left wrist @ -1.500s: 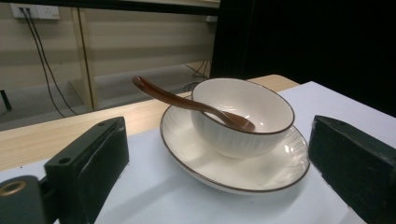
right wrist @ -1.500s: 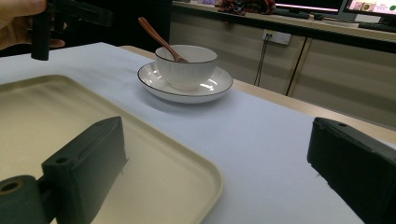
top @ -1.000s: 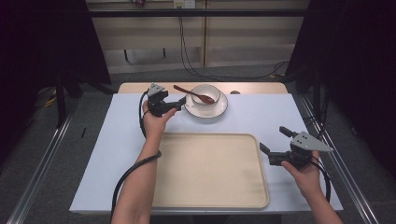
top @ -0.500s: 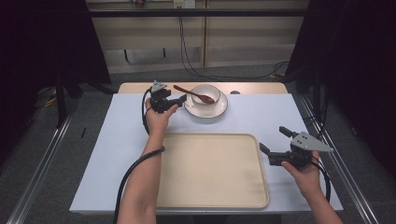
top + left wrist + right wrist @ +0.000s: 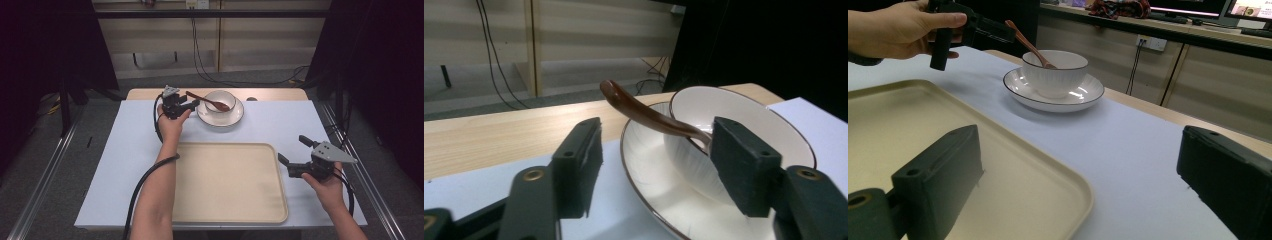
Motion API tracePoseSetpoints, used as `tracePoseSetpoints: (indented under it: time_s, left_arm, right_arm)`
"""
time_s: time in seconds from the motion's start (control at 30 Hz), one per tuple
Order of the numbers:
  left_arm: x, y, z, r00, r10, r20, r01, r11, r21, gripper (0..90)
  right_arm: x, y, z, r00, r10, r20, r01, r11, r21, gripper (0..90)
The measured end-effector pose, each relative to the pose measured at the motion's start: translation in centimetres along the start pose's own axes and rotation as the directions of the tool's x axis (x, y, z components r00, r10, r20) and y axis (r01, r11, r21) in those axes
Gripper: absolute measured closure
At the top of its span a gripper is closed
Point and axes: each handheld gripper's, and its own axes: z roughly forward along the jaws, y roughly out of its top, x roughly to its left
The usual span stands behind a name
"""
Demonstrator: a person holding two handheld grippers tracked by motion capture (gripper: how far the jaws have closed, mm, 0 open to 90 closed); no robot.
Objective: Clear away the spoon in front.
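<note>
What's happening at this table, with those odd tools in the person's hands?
A person holds a claw tool in each hand. The left claw is open at the handle of a brown spoon, which rests in a white bowl on a saucer; nothing is gripped yet. The right claw waits open beside the empty beige tray.

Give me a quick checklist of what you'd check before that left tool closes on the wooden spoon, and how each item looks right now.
1. Left tool open: ok, its jaws stand apart in the left gripper view.
2. Spoon handle between the jaws: ok; it runs across the gap in that view.
3. Jaws touching the handle: cannot tell, though both appear clear of it.
4. Spoon resting in the bowl: ok; its handle sticks out over the rim toward the left tool.
5. Bowl seated on the plate: ok, it looks upright and centred.
6. Right tool out of the way: ok; it is open beside the tray's right edge, far from the bowl.
</note>
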Motion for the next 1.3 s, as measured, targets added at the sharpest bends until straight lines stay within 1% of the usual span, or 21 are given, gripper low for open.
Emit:
tracePoseSetpoints:
  time_s: [0.13, 0.17, 0.2, 0.23, 0.33, 0.4, 0.43, 0.47, 0.5, 0.53, 0.6, 0.7, 0.73, 0.93, 0.97, 1.0, 1.03, 1.13, 1.17, 1.23, 1.3]
  left_arm:
    - [-0.16, 0.09, 0.18, 1.0000, 0.004, -0.007, -0.004, 1.0000, 0.000, 43.1]
    - [-0.22, 0.10, 0.26, 1.0000, 0.007, 0.001, -0.007, 1.0000, -0.002, 43.5]
    - [-0.30, 0.14, 0.30, 1.0000, 0.004, -0.003, -0.004, 1.0000, 0.004, 44.3]
    - [-0.33, 0.14, 0.38, 1.0000, 0.005, 0.006, -0.005, 1.0000, -0.003, 44.8]
    - [-0.47, 0.18, 0.47, 1.0000, 0.007, 0.006, -0.007, 1.0000, -0.003, 48.0]
    - [-0.50, 0.19, 0.56, 0.9999, 0.006, 0.015, -0.006, 1.0000, -0.003, 49.2]
    - [-0.45, 0.22, 0.60, 0.9999, -0.002, 0.015, 0.002, 1.0000, -0.005, 49.2]
    - [-0.37, 0.19, 0.66, 0.9996, -0.011, 0.026, 0.012, 0.9998, -0.019, 51.1]
    - [-0.30, 0.21, 0.58, 0.9997, -0.013, 0.020, 0.013, 0.9998, -0.012, 52.5]
    - [-0.25, 0.17, 0.63, 0.9994, -0.020, 0.029, 0.020, 0.9996, -0.020, 54.1]
    - [-0.20, 0.17, 0.61, 0.9993, -0.018, 0.031, 0.019, 0.9996, -0.020, 55.2]
    - [-0.11, 0.19, 0.50, 0.9990, -0.029, 0.035, 0.030, 0.9994, -0.018, 56.8]
    - [-0.07, 0.20, 0.51, 0.9988, -0.028, 0.039, 0.029, 0.9993, -0.025, 56.9]
    - [-0.08, 0.24, 0.49, 0.9986, -0.033, 0.042, 0.033, 0.9992, -0.022, 57.7]
    - [-0.09, 0.23, 0.46, 0.9982, -0.040, 0.045, 0.042, 0.9986, -0.032, 58.4]
    - [-0.09, 0.23, 0.46, 0.9982, -0.040, 0.045, 0.042, 0.9986, -0.032, 59.4]
    - [-0.12, 0.23, 0.48, 0.9975, -0.042, 0.056, 0.044, 0.9985, -0.031, 60.9]
    - [-0.11, 0.25, 0.45, 0.9971, -0.052, 0.056, 0.054, 0.9980, -0.033, 63.5]
    - [-0.23, 0.29, 0.47, 0.9960, -0.064, 0.062, 0.067, 0.9969, -0.042, 64.5]
    - [-0.28, 0.34, 0.47, 0.9941, -0.074, 0.080, 0.078, 0.9954, -0.056, 66.8]
    - [-0.32, 0.48, 0.43, 0.9944, -0.069, 0.080, 0.074, 0.9953, -0.063, 68.8]
  right_arm:
    - [-0.02, 0.01, -0.01, 1.0000, 0.001, 0.001, -0.001, 1.000, -0.001, 4.2]
    - [-0.02, 0.00, 0.00, 1.0000, 0.001, 0.001, -0.001, 1.000, -0.001, 4.2]
    - [0.00, 0.01, -0.02, 1.0000, 0.004, 0.003, -0.004, 1.000, 0.001, 4.2]
    - [-0.02, 0.01, -0.05, 1.0000, 0.003, 0.001, -0.003, 1.000, 0.001, 4.2]
    - [-0.04, 0.04, -0.08, 1.0000, 0.000, 0.002, 0.000, 1.000, 0.000, 4.3]
    - [-0.02, 0.04, -0.08, 1.0000, 0.001, 0.005, -0.001, 1.000, -0.002, 4.2]
    - [-0.02, 0.04, -0.07, 1.0000, 0.002, 0.002, -0.002, 1.000, -0.003, 4.2]
    - [-0.02, 0.03, -0.06, 1.0000, 0.001, 0.001, -0.001, 1.000, -0.002, 4.3]
    - [0.00, 0.03, -0.05, 1.0000, 0.001, 0.001, -0.001, 1.000, -0.002, 4.3]
    - [0.02, 0.03, -0.04, 1.0000, 0.003, 0.003, -0.003, 1.000, -0.003, 4.3]
    - [0.02, 0.03, -0.04, 1.0000, 0.004, 0.002, -0.004, 1.000, -0.003, 4.3]
    - [-0.05, 0.03, -0.08, 1.0000, 0.000, 0.001, 0.000, 1.000, 0.000, 4.3]
    - [-0.03, 0.04, -0.08, 1.0000, -0.001, 0.003, 0.001, 1.000, 0.000, 4.3]
    - [0.02, 0.04, -0.04, 1.0000, 0.004, 0.003, -0.004, 1.000, -0.003, 4.3]
    - [0.01, 0.03, -0.05, 1.0000, 0.001, 0.002, -0.001, 1.000, -0.002, 4.3]
    - [0.01, 0.03, -0.05, 1.0000, 0.001, 0.002, -0.001, 1.000, -0.002, 4.3]
    - [-0.02, 0.02, -0.04, 1.0000, 0.000, -0.001, 0.000, 1.000, -0.002, 4.3]
    - [-0.01, 0.03, -0.04, 1.0000, -0.002, -0.001, 0.002, 1.000, -0.001, 4.3]
    - [0.02, 0.04, -0.03, 1.0000, 0.001, 0.002, -0.001, 1.000, -0.002, 4.4]
    - [0.01, 0.03, -0.03, 1.0000, -0.001, 0.001, 0.001, 1.000, -0.001, 4.4]
    - [0.00, 0.02, -0.03, 1.0000, -0.005, 0.002, 0.005, 1.000, 0.000, 4.4]
